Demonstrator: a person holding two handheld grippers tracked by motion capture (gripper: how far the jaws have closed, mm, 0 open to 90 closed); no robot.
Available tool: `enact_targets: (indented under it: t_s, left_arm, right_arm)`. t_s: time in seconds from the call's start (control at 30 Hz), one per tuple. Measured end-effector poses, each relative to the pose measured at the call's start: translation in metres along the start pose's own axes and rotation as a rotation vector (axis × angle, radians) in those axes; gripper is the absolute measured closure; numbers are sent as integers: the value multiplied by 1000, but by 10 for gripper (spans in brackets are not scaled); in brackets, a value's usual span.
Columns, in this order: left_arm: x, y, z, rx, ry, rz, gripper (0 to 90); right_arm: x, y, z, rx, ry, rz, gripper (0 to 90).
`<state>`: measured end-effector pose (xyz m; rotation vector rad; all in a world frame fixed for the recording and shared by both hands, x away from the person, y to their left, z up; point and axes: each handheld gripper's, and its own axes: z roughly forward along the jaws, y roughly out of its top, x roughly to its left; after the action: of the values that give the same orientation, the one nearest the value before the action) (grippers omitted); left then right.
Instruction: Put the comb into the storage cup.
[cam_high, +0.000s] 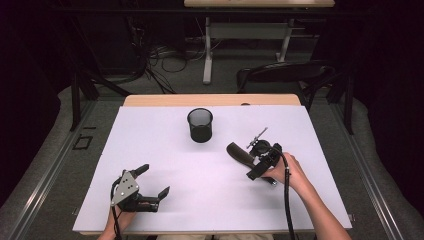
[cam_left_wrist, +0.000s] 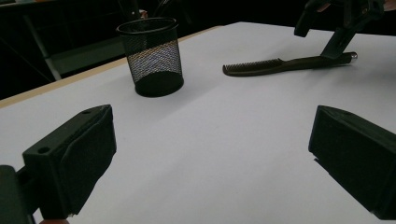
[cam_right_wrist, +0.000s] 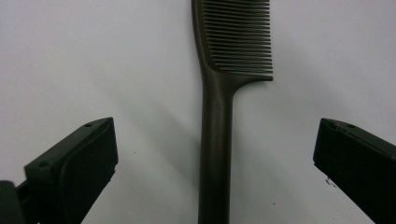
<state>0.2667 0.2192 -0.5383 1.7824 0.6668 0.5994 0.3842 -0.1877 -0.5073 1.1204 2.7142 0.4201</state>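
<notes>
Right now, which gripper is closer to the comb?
Right. The right gripper hangs open directly over the comb handle; the left gripper sits open far off, near the table's front left.

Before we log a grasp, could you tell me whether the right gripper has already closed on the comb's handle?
No, the right gripper is open, its jaws wide apart either side of the comb.

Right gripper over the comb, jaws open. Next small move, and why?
Probably lower and close the right gripper on the comb handle: the handle lies flat on the table, centred between the open jaws, not yet touched. The mesh cup stands upright nearby, likely its destination.
</notes>
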Motion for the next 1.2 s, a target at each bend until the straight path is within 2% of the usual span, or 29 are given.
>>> enact_targets:
  t_s: [0.07,0.1,0.17,0.27,0.33,0.47,0.57,0.77,1.1,1.2]
  left_arm:
    - [0,0,0,1,-2,6,8]
    - [0,0,1,0,-3,2,8]
    - [1,0,1,0,-4,4,8]
    - [0,1,1,-1,-7,7,8]
    - [0,1,1,0,-8,6,8]
    - [0,0,1,-1,-7,2,8]
    - [0,1,1,1,-8,5,8]
    - [0,1,1,0,-9,5,8]
    - [1,1,1,-1,-9,1,8]
    - [0,0,1,1,-8,1,8]
  right_arm:
    - [2,0,1,7,-4,19,3]
    - [2,1,1,7,-3,0,18]
    - [2,2,1,7,-8,1,44]
    - [3,3,2,12,-19,2,150]
    - [3,3,3,13,-25,6,175]
    - [3,4,5,24,-29,7,292]
    - [3,5,6,30,-26,-16,396]
    - [4,8,11,51,-28,-21,534]
    - [1,11,16,93,-28,-23,605]
    - [0,11,19,90,-24,-18,616]
